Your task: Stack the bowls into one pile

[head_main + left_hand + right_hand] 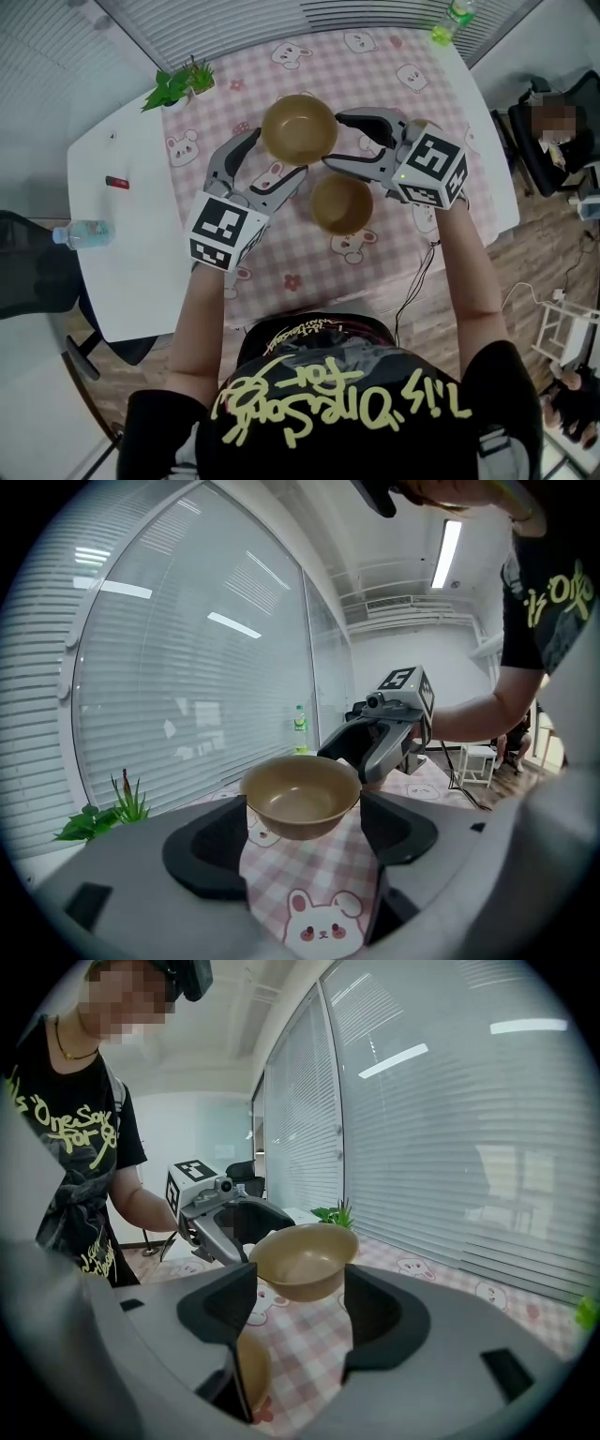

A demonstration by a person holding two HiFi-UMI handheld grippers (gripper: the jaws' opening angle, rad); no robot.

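Office or lab workroom: tall glass walls hung with white blinds (187,667), and strip lights (448,553) on a white ceiling with exposed pipes. A white table (122,244), partly covered by a pink checked cloth (309,272) printed with bunnies, stands on a wood-look floor (539,244). A black office chair (37,272) is at the left, and a person (553,131) sits in another at the right edge. A water bottle (82,232), a green bottle (453,21) and a small plant (178,84) share the table; a cable (417,272) trails off its edge.
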